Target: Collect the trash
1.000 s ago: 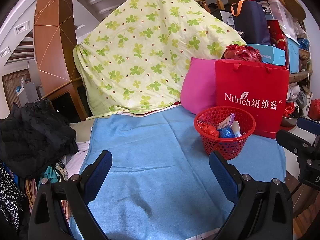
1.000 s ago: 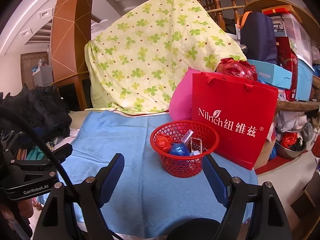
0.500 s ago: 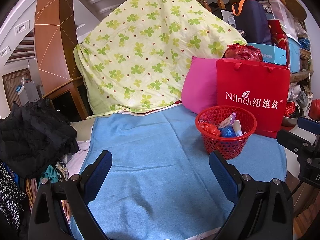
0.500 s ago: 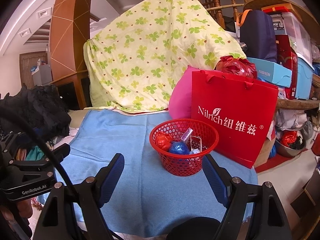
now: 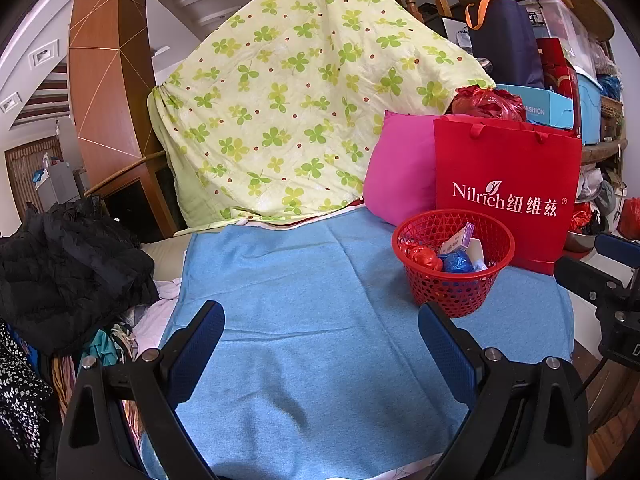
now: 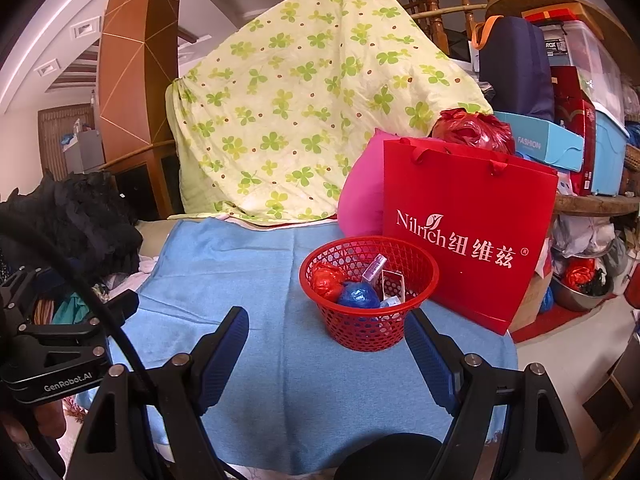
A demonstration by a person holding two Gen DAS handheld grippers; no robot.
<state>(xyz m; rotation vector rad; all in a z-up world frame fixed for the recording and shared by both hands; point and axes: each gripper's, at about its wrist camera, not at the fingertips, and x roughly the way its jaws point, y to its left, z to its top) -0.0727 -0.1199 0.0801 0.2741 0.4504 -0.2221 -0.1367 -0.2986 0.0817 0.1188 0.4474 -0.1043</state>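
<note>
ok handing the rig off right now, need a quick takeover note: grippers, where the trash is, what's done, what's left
Left gripper: open, empty, hovering over the blue cloth.
Right gripper: open, empty, with the red basket just ahead of its fingers.
Trash: red wad, blue wad, a small purple-and-white carton and a small white box all lie in the basket, which stands on the cloth in front of the red paper bag.
Done: no loose trash visible on the cloth in either view.
Left: probably nothing; check beyond the cloth's edges, which the views barely cover.
</note>
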